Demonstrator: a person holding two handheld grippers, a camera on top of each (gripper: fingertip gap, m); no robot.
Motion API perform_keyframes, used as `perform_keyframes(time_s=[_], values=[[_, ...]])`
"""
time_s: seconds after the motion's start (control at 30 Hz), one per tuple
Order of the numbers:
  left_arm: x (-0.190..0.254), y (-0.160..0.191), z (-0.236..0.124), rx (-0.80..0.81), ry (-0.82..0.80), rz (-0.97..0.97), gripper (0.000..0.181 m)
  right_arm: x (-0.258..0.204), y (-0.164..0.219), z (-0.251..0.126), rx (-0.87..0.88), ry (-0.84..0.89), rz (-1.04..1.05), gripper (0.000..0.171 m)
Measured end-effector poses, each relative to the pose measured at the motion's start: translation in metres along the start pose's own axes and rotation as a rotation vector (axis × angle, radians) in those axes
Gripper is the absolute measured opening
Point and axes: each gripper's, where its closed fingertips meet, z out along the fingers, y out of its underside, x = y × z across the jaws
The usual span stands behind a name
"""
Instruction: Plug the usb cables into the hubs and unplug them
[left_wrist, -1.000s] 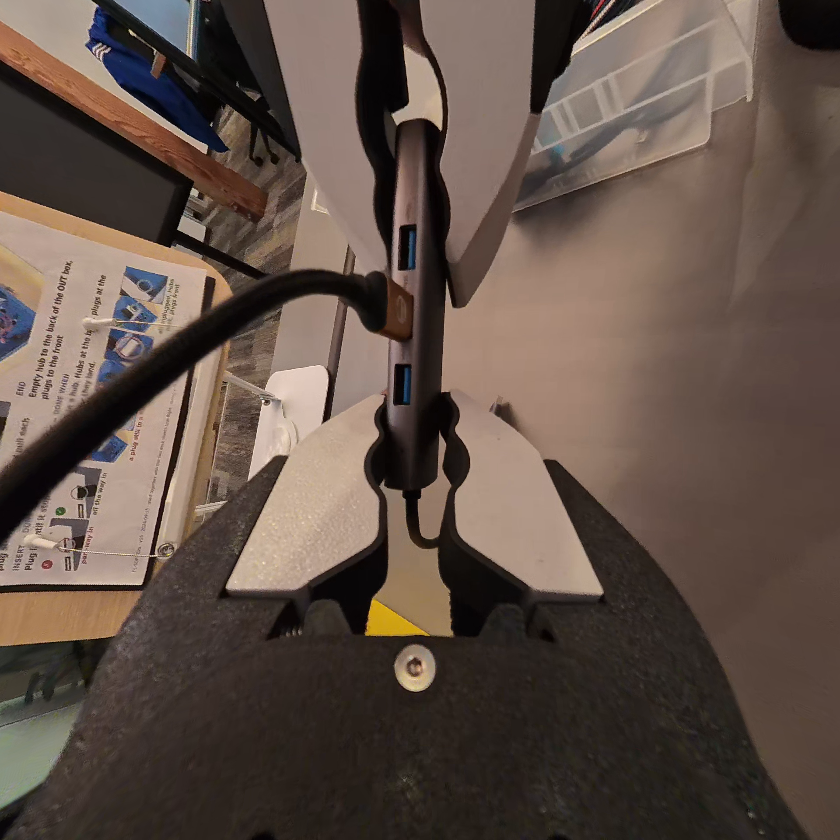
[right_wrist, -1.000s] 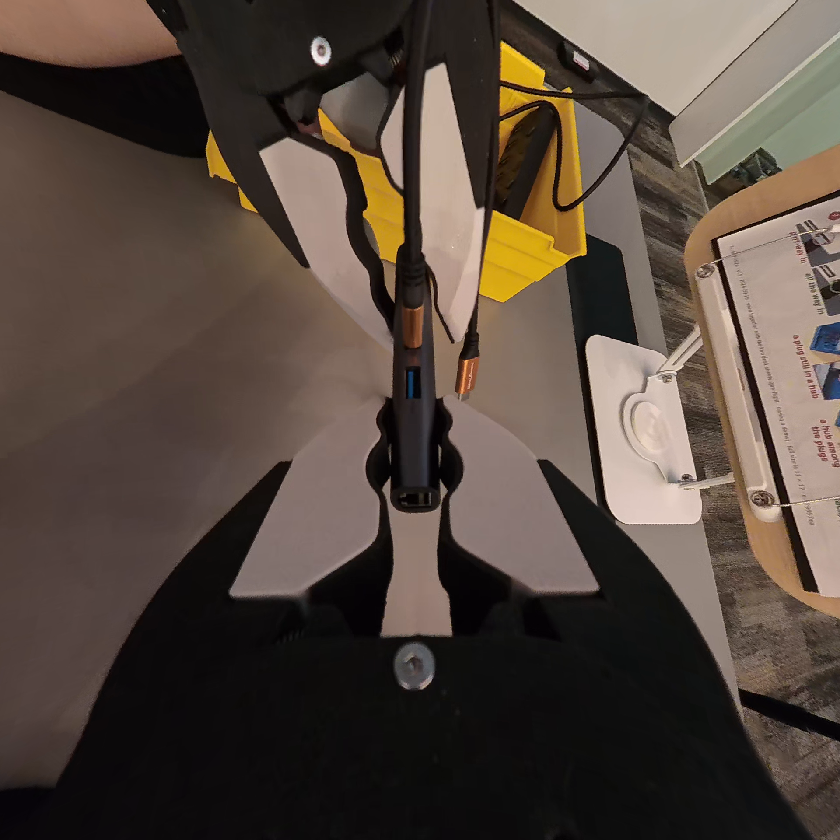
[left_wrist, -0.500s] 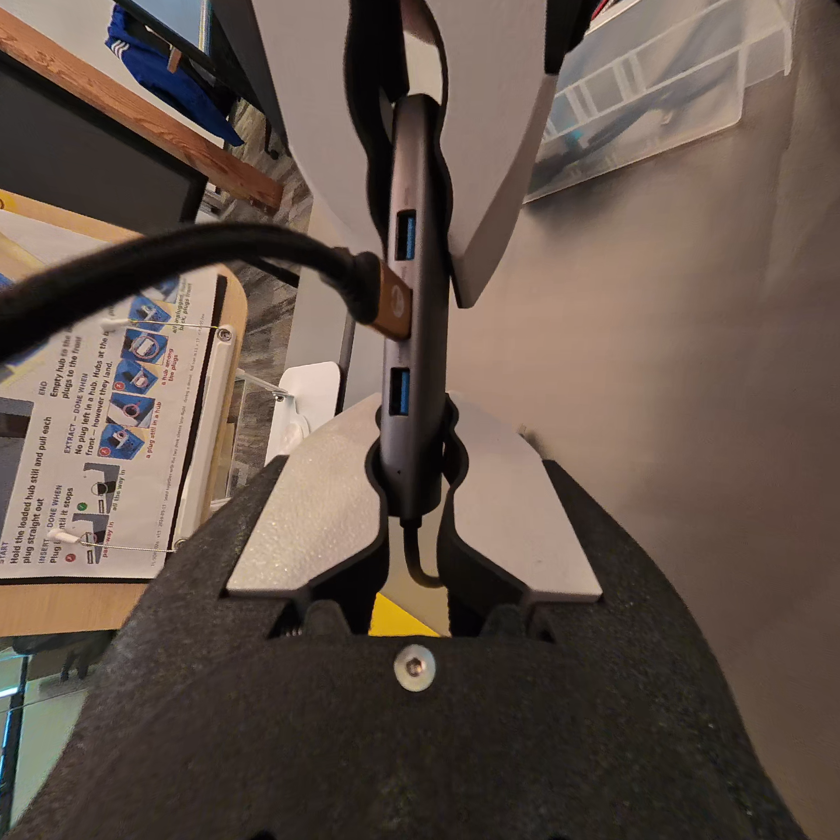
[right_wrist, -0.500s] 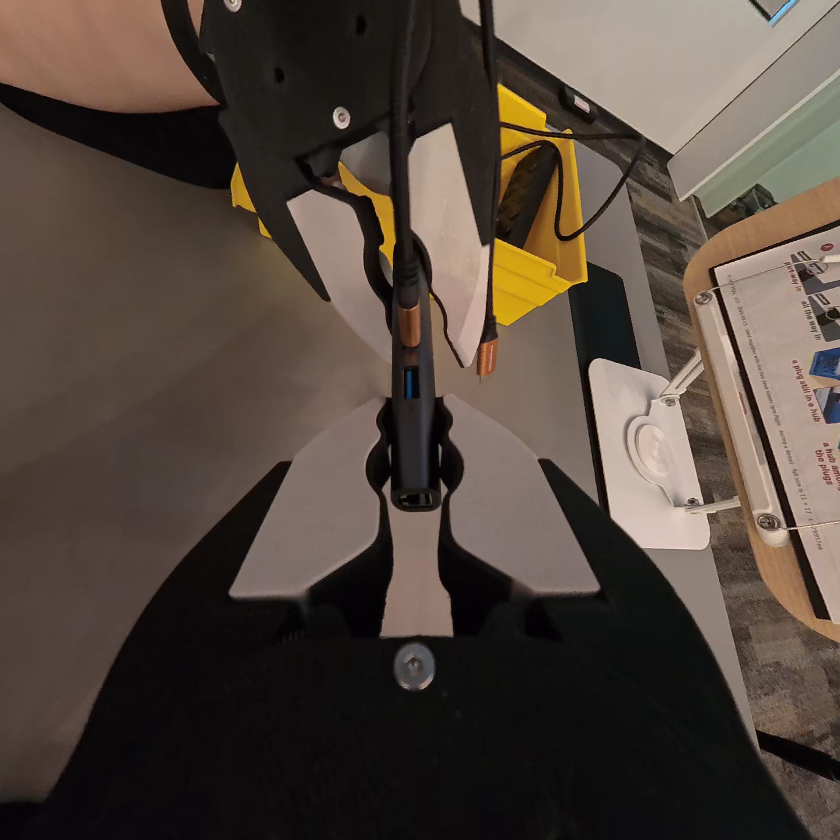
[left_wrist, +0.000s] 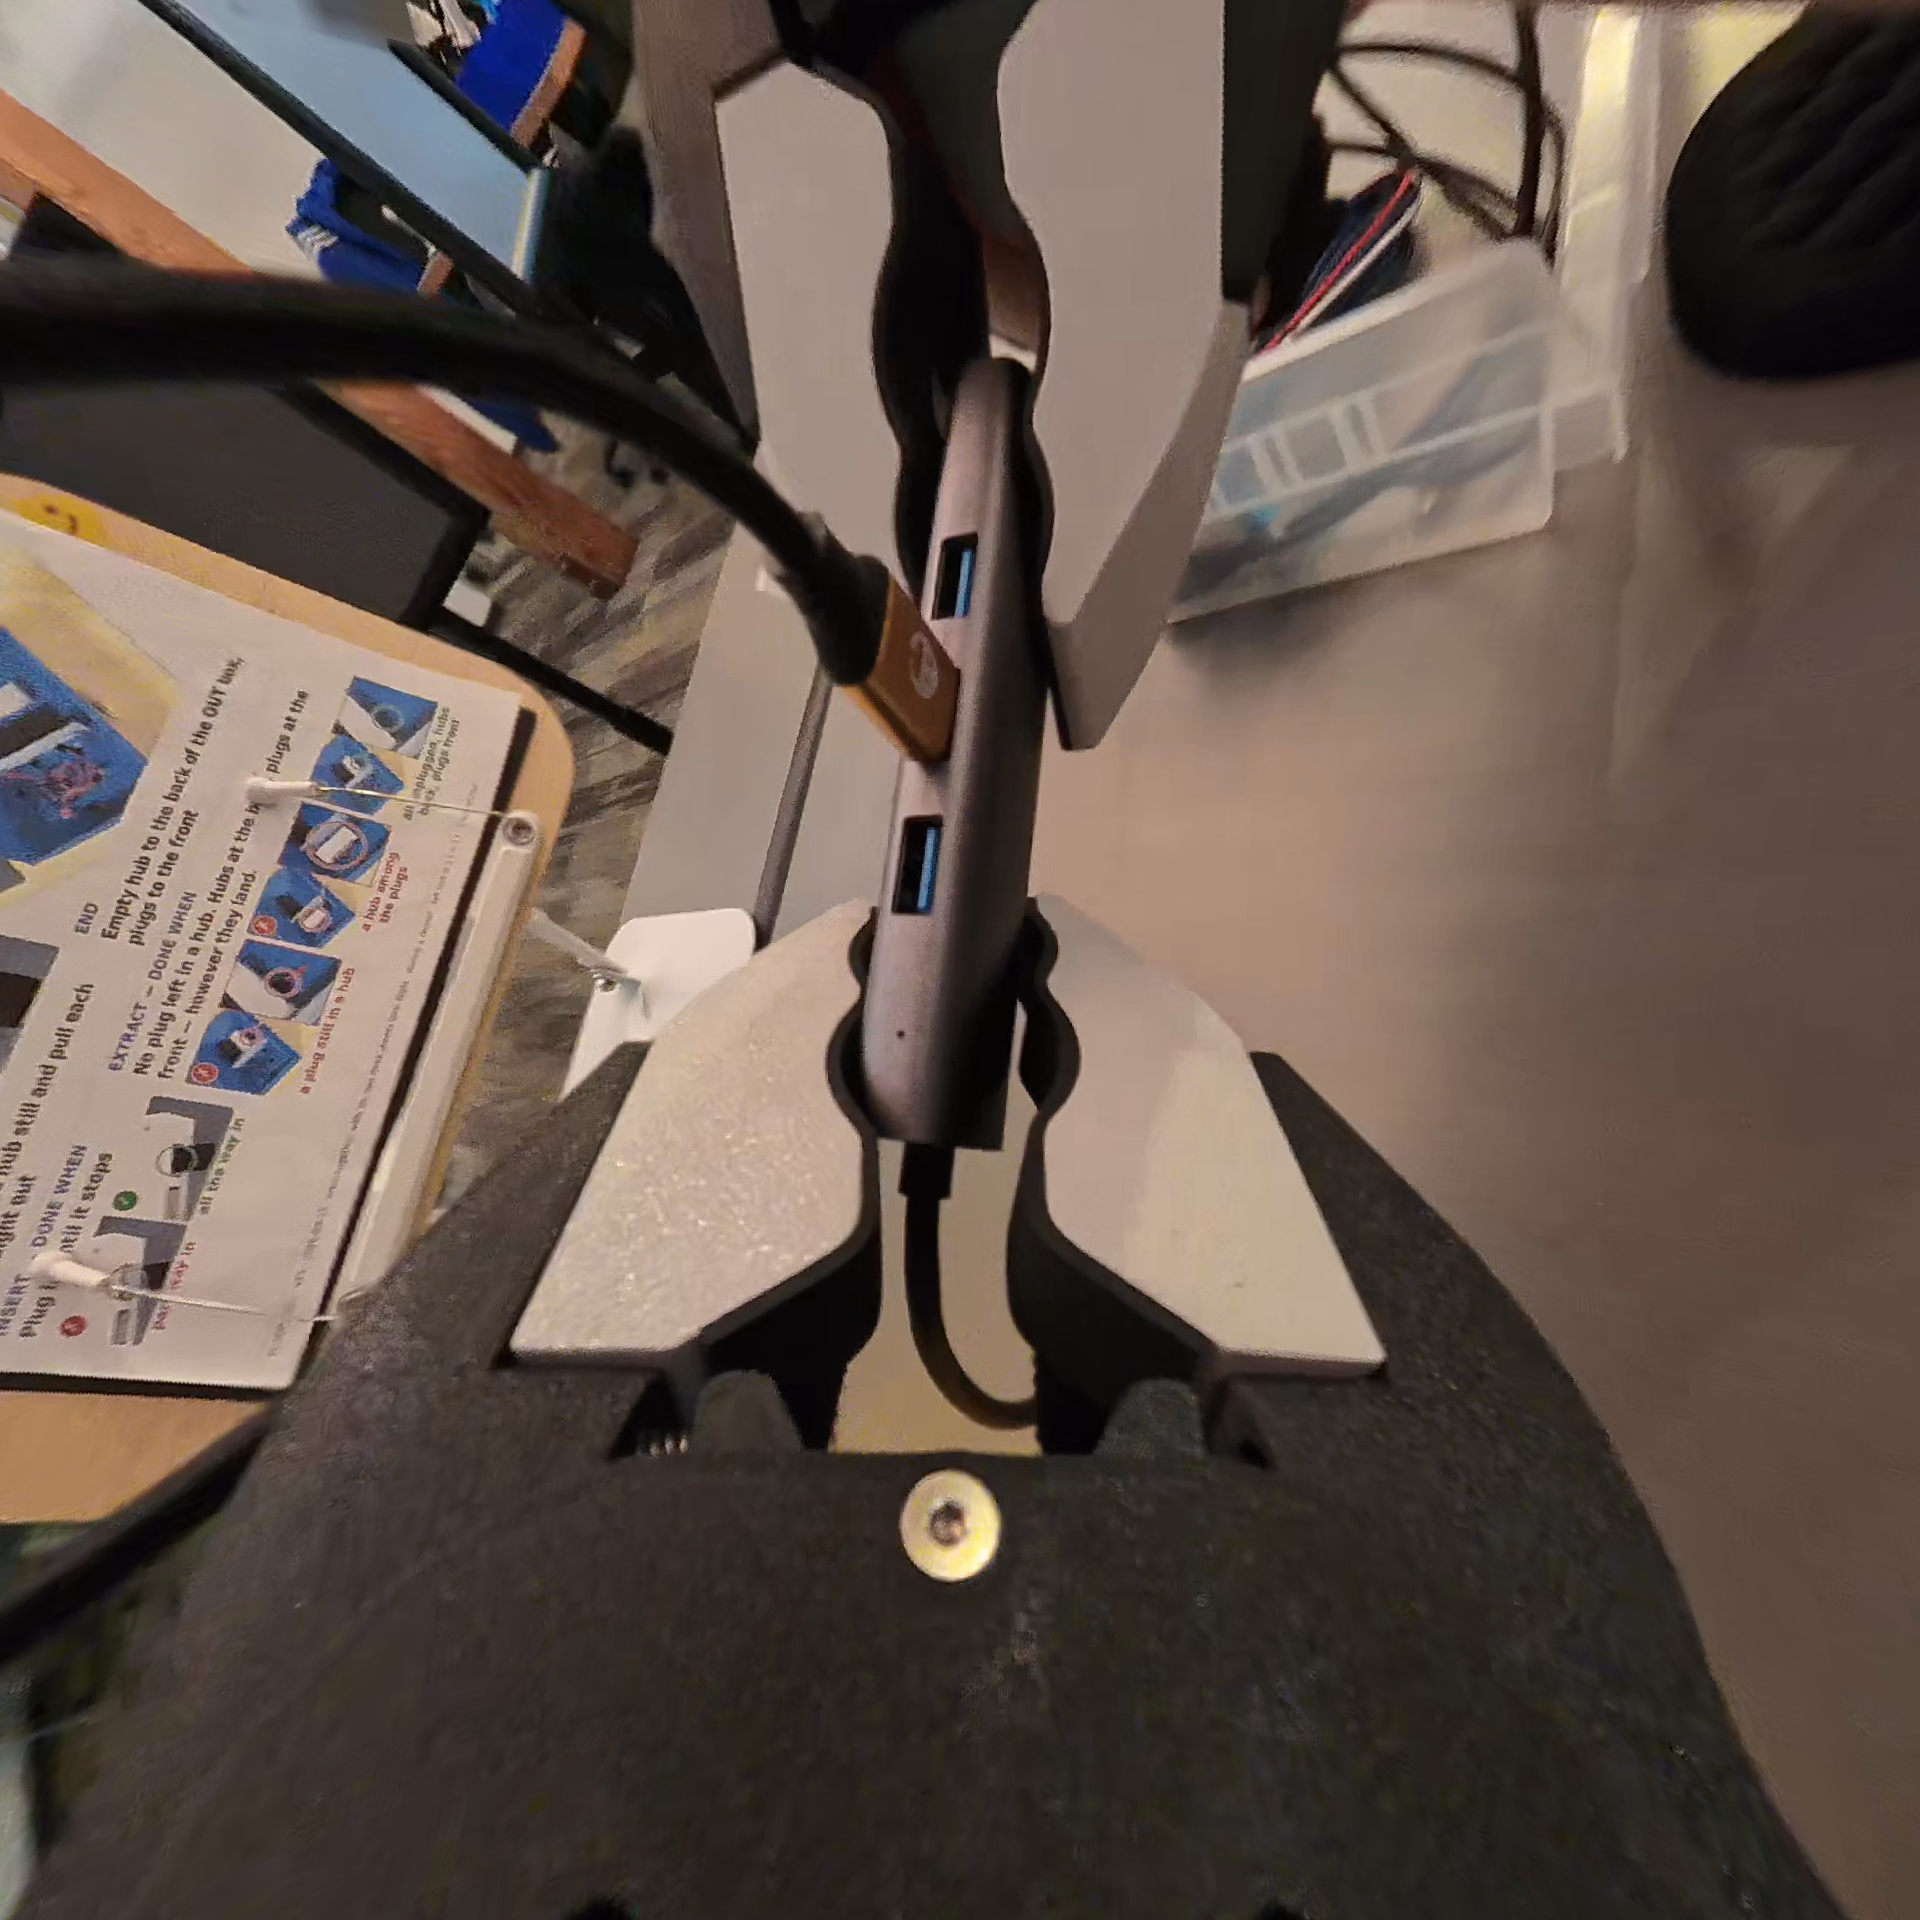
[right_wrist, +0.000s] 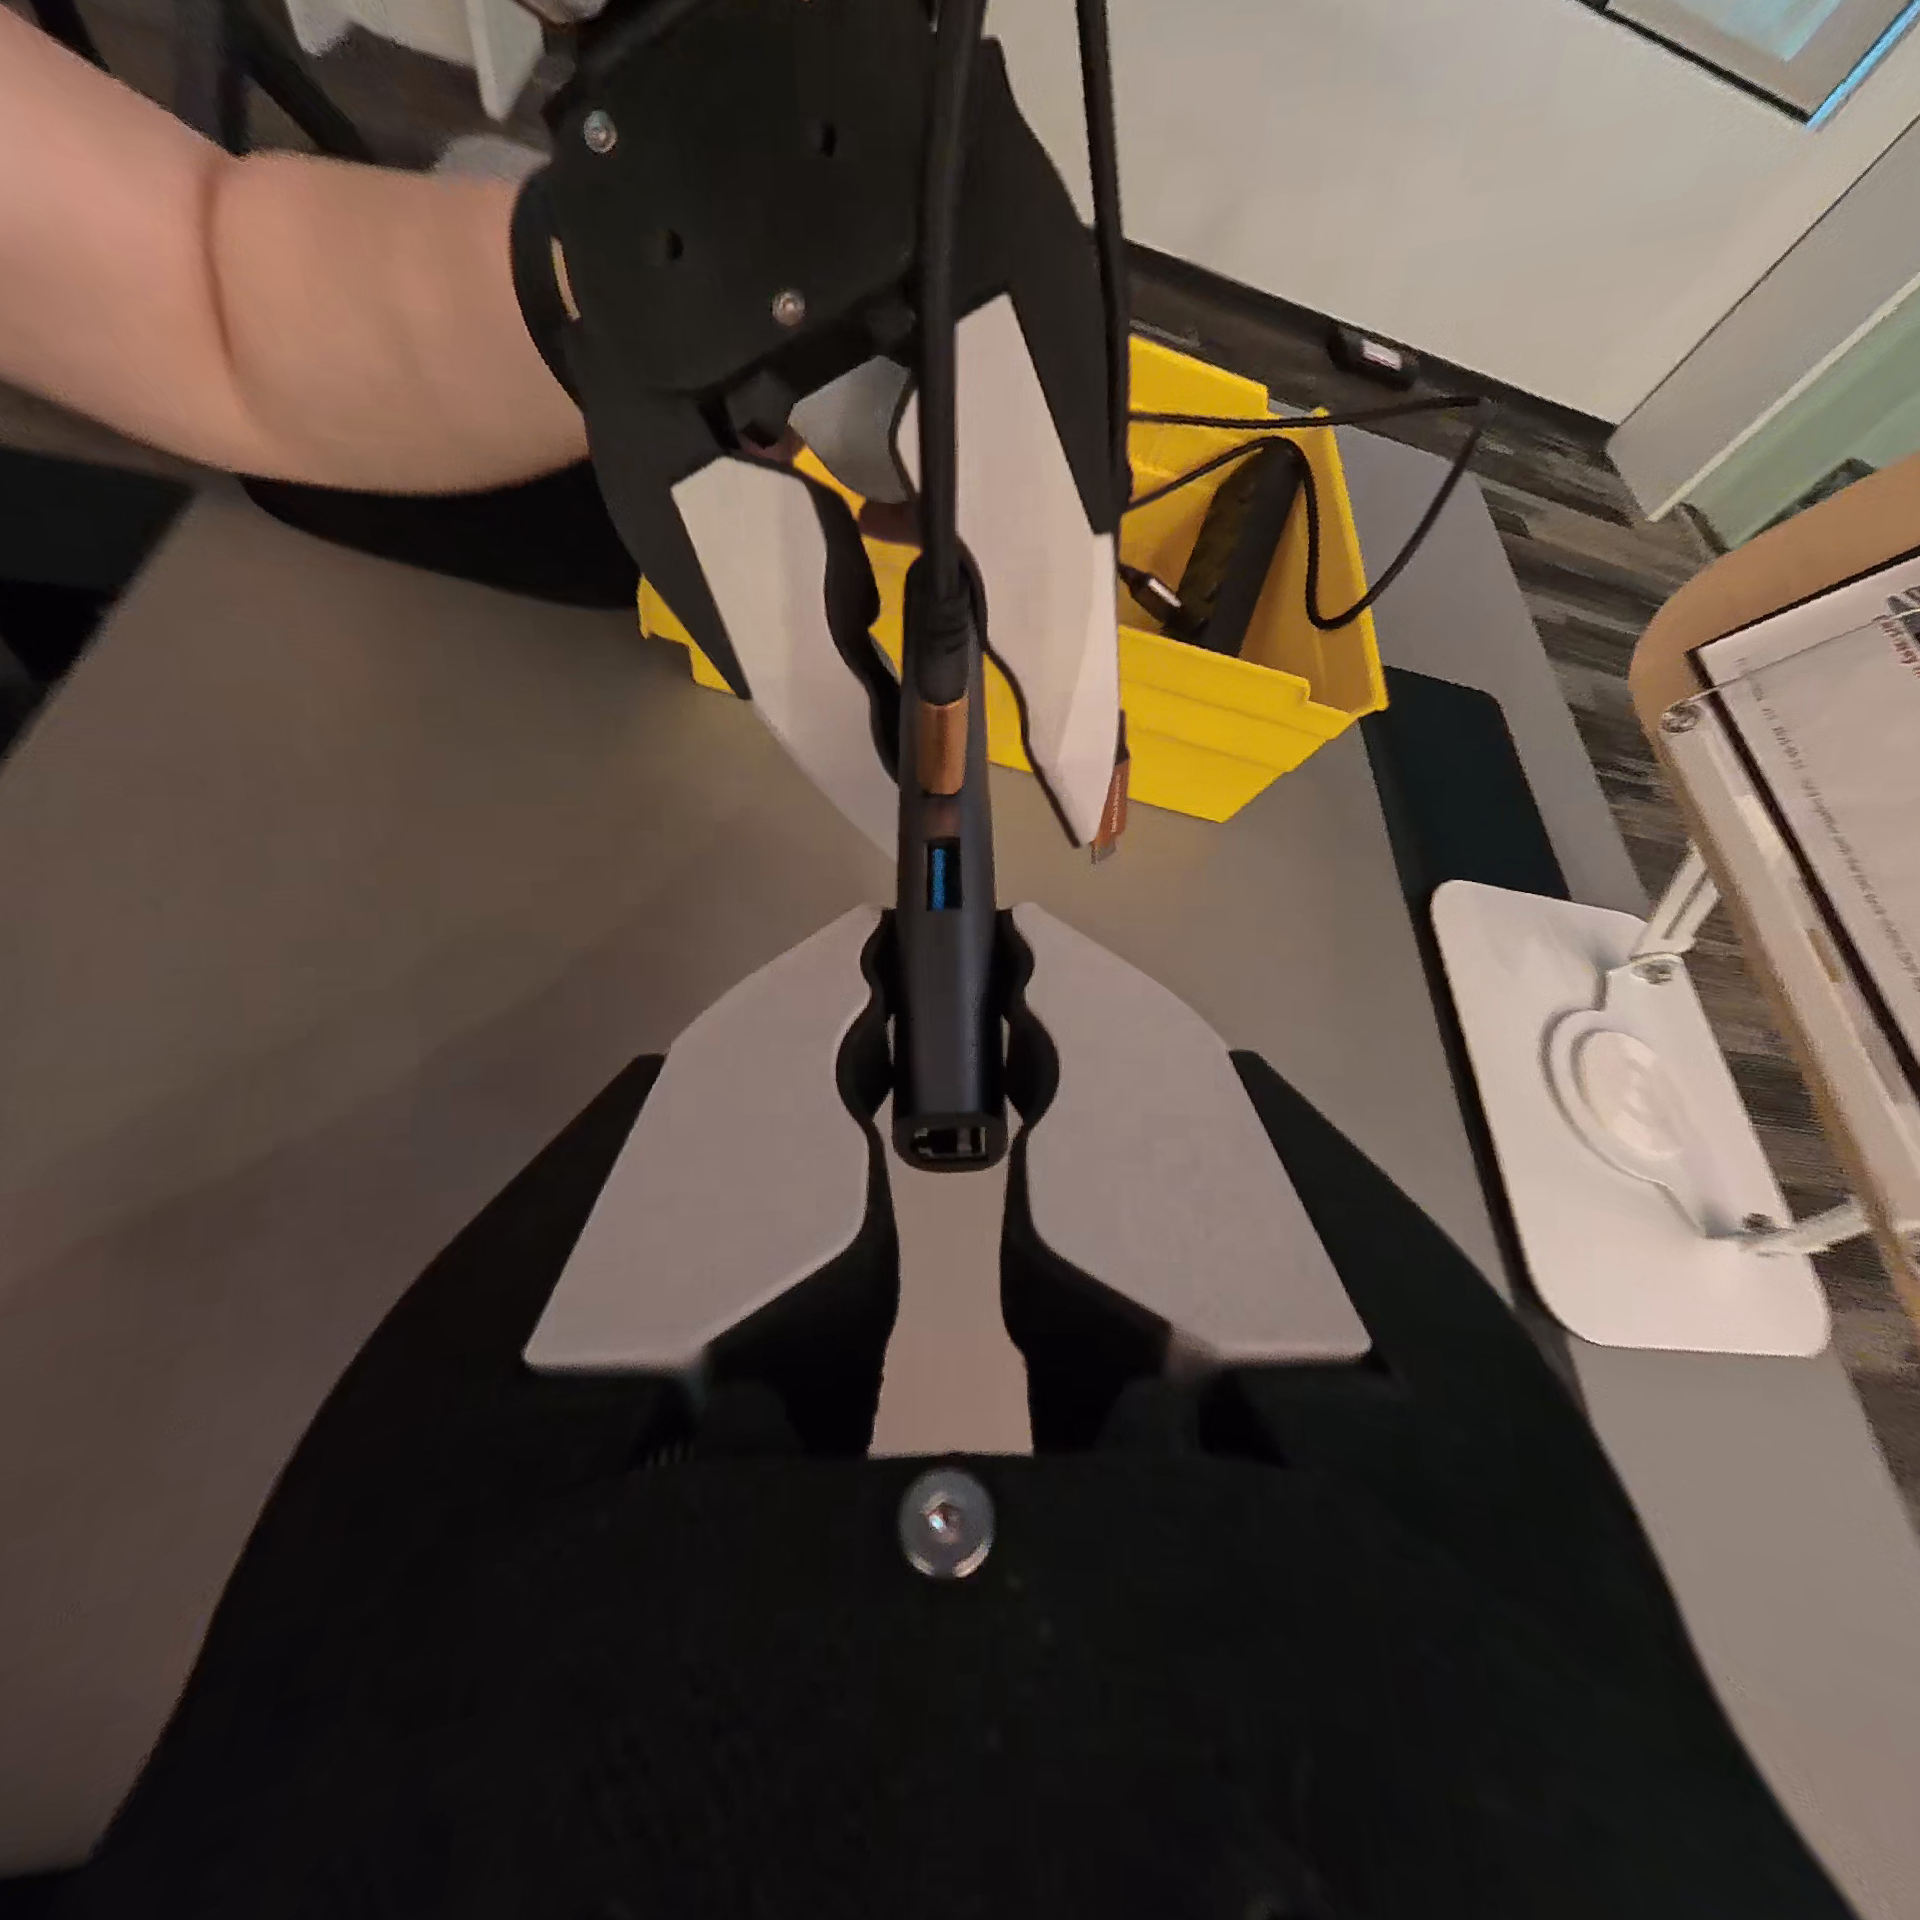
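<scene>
Claws, left (left_wrist: 943, 966) and right (right_wrist: 943, 971), clamp hub (left_wrist: 961, 831); plug's (left_wrist: 902, 681) seating seems partly hidden.

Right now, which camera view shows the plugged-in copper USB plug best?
The left wrist view: the copper plug shows side-on, entering the hub between two blue ports. The right wrist view shows the plug only edge-on, as a narrow copper sleeve.

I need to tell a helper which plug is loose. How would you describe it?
Find the yellow bin on the grey table. Before it both grippers clamp a dark hub. The loose plug dangles right of the hub; its copper twin sits plugged in.
</scene>
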Motion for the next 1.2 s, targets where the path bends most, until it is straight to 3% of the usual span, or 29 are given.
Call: perform_keyframes(time_s=[0.23, 0.47, 0.8, 1.0, 1.2], values=[[-0.004, -0.021, -0.018, 0.148, 0.069, -0.142, 0.031, -0.002, -0.018, -0.007, 0.153, -0.079, 0.103, 0.017], [-0.007, -0.048, -0.036, 0.356, 0.158, -0.298, 0.025, -0.006, -0.033, -0.009, 0.313, -0.153, 0.145, 0.017], [-0.002, -0.057, -0.046, 0.452, 0.254, -0.342, 0.018, -0.010, -0.038, -0.008, 0.378, -0.093, 0.004, 0.017], [-0.003, -0.064, -0.047, 0.519, 0.172, -0.262, 0.019, -0.012, -0.042, -0.014, 0.442, -0.068, -0.057, 0.017], [0.001, -0.062, -0.045, 0.481, 0.144, -0.186, 0.018, -0.014, -0.039, -0.012, 0.464, -0.071, -0.101, 0.018]])
